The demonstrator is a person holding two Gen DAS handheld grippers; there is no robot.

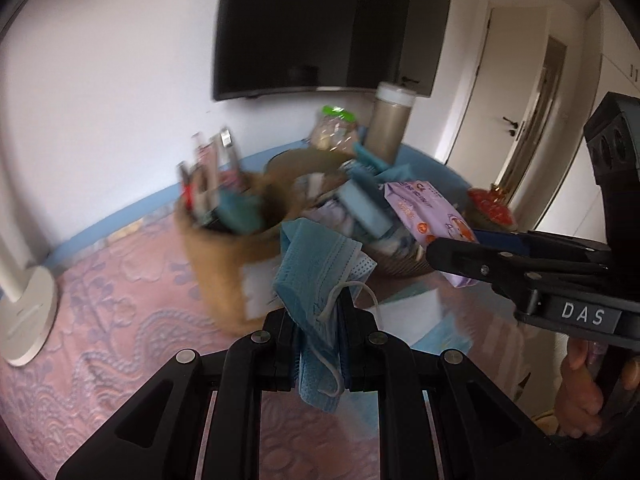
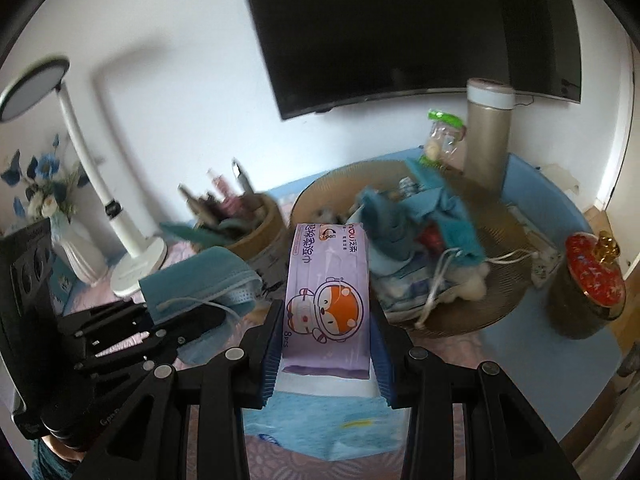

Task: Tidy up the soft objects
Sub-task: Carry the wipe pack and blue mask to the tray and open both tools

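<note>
My left gripper [image 1: 318, 314] is shut on a crumpled blue face mask [image 1: 316, 268], whose white ear loop dangles between the fingers; the same mask [image 2: 200, 280] shows at the left of the right wrist view. My right gripper [image 2: 326, 328] is shut on a purple pack of wet wipes [image 2: 326, 300] with a cartoon fox, held lengthwise between the blue pads. That pack [image 1: 424, 212] appears at the right in the left wrist view, above a round woven basket [image 2: 496, 300] piled with blue masks and other soft things.
A brown pen holder [image 1: 228, 256] full of pens stands left of the basket. A tall beige flask [image 2: 486, 136], a snack bag [image 2: 440, 136], a red-lidded jar [image 2: 588, 296] and a white desk lamp [image 2: 120, 216] stand around. A blue-and-white pack [image 2: 320, 420] lies below the right gripper.
</note>
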